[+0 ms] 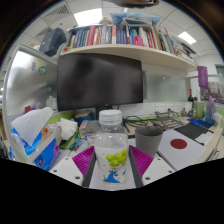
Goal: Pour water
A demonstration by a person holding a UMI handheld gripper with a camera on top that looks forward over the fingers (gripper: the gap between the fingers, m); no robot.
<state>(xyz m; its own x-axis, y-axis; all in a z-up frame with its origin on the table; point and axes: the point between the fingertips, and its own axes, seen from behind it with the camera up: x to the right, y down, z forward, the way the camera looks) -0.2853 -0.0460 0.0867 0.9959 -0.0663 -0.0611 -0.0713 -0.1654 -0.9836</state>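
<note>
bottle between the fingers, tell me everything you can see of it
The bottle is clear plastic with a white screw cap, standing upright. Its label shows yellow-green and blue print. It sits between the hand-held gripper and its pink pads, which press on both sides. A grey cup stands just beyond it, apart. How much water it holds cannot be told.

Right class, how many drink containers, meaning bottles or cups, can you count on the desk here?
2. A clear bottle with a white cap stands between the gripper fingers; a grey cup sits just beside it, beyond one finger. The clutter around them may hide more.
</note>
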